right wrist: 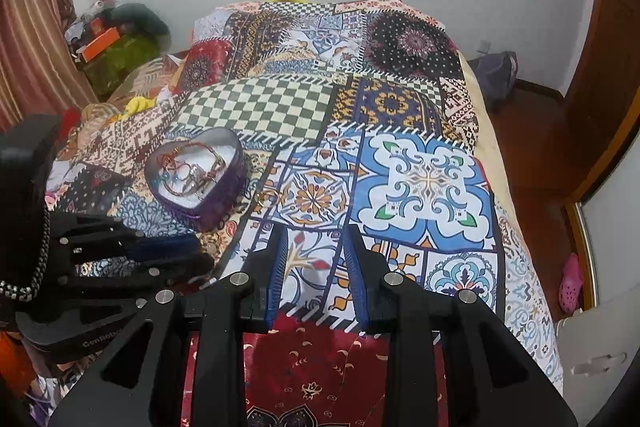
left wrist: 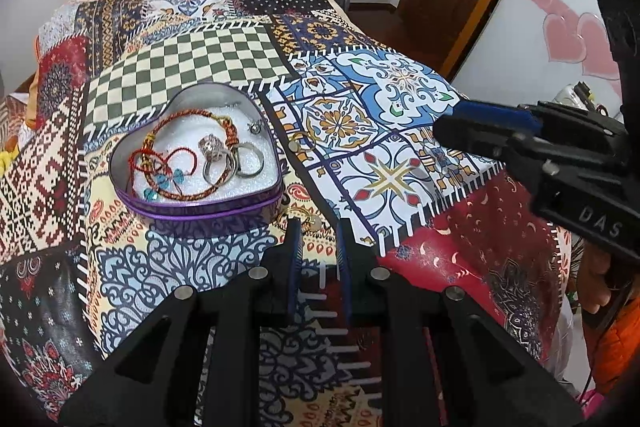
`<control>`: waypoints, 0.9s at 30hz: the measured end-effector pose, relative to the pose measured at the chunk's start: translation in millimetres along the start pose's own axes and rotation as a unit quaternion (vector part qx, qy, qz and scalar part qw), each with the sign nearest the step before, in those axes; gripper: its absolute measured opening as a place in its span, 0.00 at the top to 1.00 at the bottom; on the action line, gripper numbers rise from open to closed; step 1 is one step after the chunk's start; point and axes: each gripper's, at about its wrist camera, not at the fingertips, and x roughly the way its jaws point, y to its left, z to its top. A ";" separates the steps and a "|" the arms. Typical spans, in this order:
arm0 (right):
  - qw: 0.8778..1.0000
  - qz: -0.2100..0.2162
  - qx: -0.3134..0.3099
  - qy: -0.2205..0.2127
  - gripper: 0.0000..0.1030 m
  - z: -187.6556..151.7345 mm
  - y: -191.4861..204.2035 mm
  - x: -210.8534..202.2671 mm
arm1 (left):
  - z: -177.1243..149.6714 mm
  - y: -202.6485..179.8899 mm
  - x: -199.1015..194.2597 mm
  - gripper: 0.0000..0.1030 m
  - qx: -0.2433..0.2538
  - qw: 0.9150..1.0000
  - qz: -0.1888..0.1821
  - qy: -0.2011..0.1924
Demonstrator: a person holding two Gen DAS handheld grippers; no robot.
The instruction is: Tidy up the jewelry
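While the heart-shaped tin [left wrist: 200,163] sits open on the patchwork bedspread [left wrist: 400,131], the left wrist view shows it already lined with white foam and holding braided cord bracelets [left wrist: 180,151], two silver rings [left wrist: 236,159] and a small pendant [left wrist: 255,126]. Two gold rings lie outside: one [left wrist: 300,143] just right of the tin, another [left wrist: 302,219] just beside its near wall, directly ahead of the left gripper [left wrist: 318,223]. Jaws parted a moderate gap, empty. The right gripper [left wrist: 452,125] comes in from the right; jaw state unclear from here.

Right wrist view: right gripper [right wrist: 316,233] hovers over blue tile print, jaws moderately open, holding nothing. Tin [right wrist: 196,179] well left.

Risk, judged: thin smooth metal rings on soft, busy cloth may slip between ribbed pads or sink into fabric; pinching cloth could tug and tip the light tin.
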 end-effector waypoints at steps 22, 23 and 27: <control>1.000 0.004 0.011 0.013 0.75 -5.6 -5.7 6.8 | 10.0 -10.7 11.4 0.84 0.029 0.999 0.019 -0.010; 1.000 0.003 0.012 0.013 0.75 -5.8 -6.0 6.8 | 11.1 -12.2 13.4 0.84 0.034 0.999 0.029 -0.008; 1.000 0.005 0.019 0.015 0.75 -8.2 -9.9 6.2 | 15.1 -9.7 27.5 0.84 0.026 0.999 0.019 0.011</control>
